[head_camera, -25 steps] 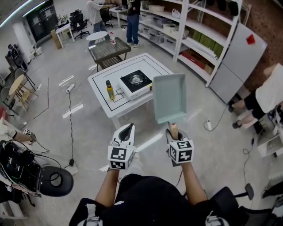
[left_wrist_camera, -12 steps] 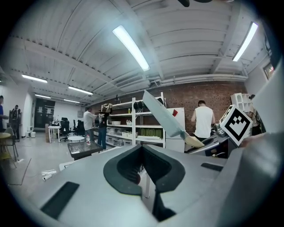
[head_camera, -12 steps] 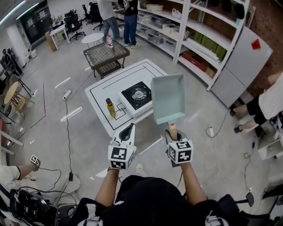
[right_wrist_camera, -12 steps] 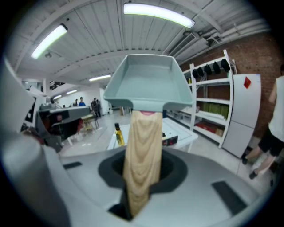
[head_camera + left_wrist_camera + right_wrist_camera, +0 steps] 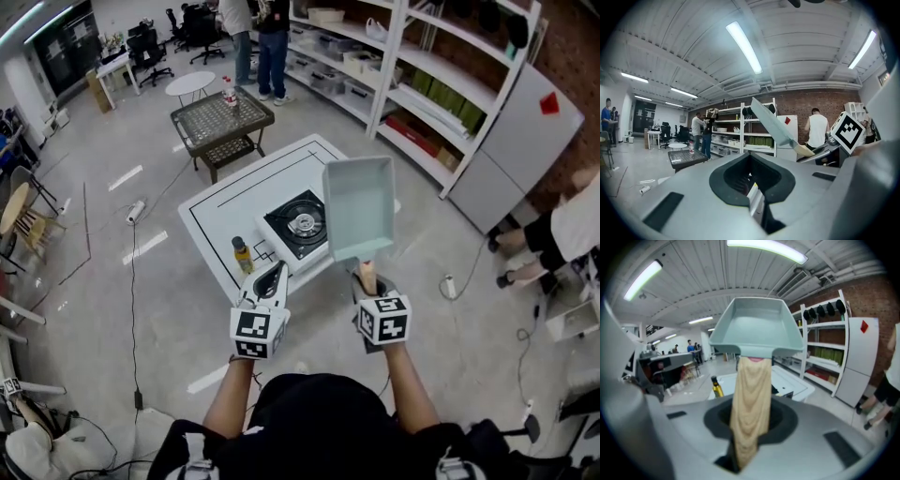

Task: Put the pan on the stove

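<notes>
A pale teal square pan (image 5: 357,208) is held up in the air by its wooden handle (image 5: 367,274), with my right gripper (image 5: 368,281) shut on that handle. In the right gripper view the pan (image 5: 757,329) fills the middle and its handle (image 5: 750,404) runs down into the gripper body. The black-topped portable stove (image 5: 300,223) sits on a white table (image 5: 220,202) ahead, partly behind the pan. My left gripper (image 5: 275,274) hangs beside the right one, fingertips together and empty. From the left gripper view the pan (image 5: 771,123) shows edge-on.
A yellow oil bottle (image 5: 243,255) stands on the table's near corner, left of the stove. Beyond are a glass-topped side table (image 5: 222,114), white shelving (image 5: 422,84), a grey cabinet (image 5: 525,131) and two standing people (image 5: 258,28). Another person (image 5: 572,206) is at the right edge.
The white table with the stove has drawn closer and lower in the head view. Both grippers and the pan keep the same place in the frame, moving forward together.
</notes>
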